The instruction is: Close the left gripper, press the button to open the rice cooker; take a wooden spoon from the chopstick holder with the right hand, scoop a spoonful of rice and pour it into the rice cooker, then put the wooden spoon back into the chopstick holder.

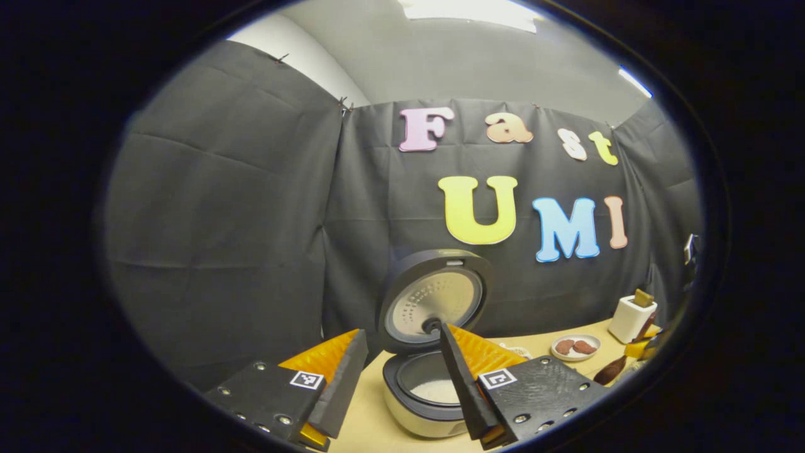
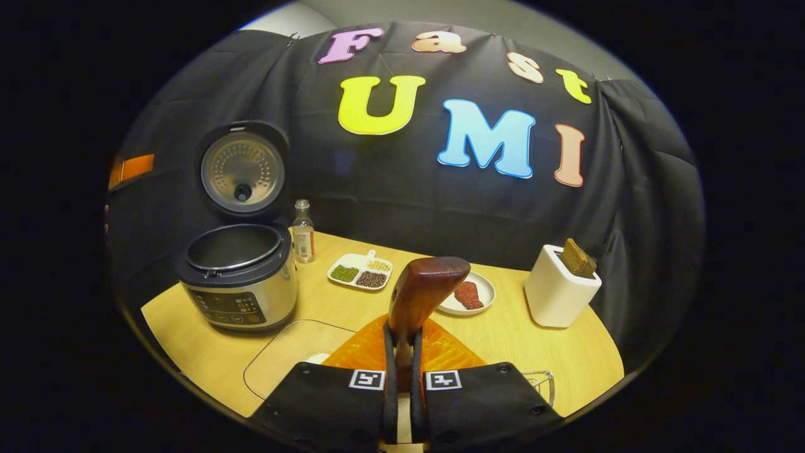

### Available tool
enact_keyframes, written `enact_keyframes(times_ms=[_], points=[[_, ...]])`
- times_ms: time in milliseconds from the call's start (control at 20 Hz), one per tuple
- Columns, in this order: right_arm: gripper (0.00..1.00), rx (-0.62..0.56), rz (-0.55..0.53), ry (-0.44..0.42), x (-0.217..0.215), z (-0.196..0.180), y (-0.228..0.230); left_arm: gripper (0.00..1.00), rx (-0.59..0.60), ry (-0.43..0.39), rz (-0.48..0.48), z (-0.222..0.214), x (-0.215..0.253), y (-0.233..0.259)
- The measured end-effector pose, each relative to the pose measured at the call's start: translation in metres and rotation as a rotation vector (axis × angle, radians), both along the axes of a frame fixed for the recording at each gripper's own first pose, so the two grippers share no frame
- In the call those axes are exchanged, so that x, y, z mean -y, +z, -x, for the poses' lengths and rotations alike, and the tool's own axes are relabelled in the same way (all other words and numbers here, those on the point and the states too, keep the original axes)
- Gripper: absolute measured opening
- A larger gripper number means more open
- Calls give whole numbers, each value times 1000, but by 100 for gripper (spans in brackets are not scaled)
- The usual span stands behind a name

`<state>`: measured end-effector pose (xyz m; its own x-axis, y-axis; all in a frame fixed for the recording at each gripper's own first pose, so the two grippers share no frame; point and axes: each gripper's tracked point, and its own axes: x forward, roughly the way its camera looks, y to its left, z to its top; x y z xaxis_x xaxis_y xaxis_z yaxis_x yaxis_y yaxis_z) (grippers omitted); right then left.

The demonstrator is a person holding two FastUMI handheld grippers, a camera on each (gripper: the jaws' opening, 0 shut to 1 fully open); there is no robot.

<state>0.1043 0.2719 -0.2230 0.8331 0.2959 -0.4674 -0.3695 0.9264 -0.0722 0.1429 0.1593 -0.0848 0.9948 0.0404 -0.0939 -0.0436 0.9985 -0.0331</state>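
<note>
In the right gripper view, your right gripper [image 2: 402,371] sits at 6 o'clock, both fingers squeezed on the spoon [image 2: 422,290], which stands up with its bowl on top. A clear tray [image 2: 277,352] lies just left of it on the light wood table [image 2: 534,352]. The cooker [image 2: 239,277] stands at 9 o'clock, lid [image 2: 242,167] up, pot showing. Near it are one small bottle [image 2: 304,231], its label too small to read, one dish [image 2: 360,271] with three kinds of grains, and one plate [image 2: 468,294] with meat. The white holder [image 2: 560,288] is at 3 o'clock with one brown thing in it. Black cloth walls the booth behind.

In the left gripper view, your left gripper [image 1: 402,377] hangs open in front of the cooker [image 1: 421,390]; white rice lies in the pot.
</note>
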Motion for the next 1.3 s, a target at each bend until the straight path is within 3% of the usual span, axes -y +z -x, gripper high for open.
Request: enact_keyframes(times_ms=[300,350,700,1000,1300], points=[[10,-27,87,51,-23,1,-40,74,-24,3,2,-2,-9,-11],[7,-27,84,57,-28,2,-42,73,-23,4,6,-3,-9,-11],[10,-96,15,98,-54,18,-50,74,-30,0,9,0,-6,-11],[10,-238,-196,72,-66,32,-48,73,-26,-7,6,3,-1,-8],[10,-421,-462,-83,-49,30,-53,74,-19,-13,0,8,5,0]])
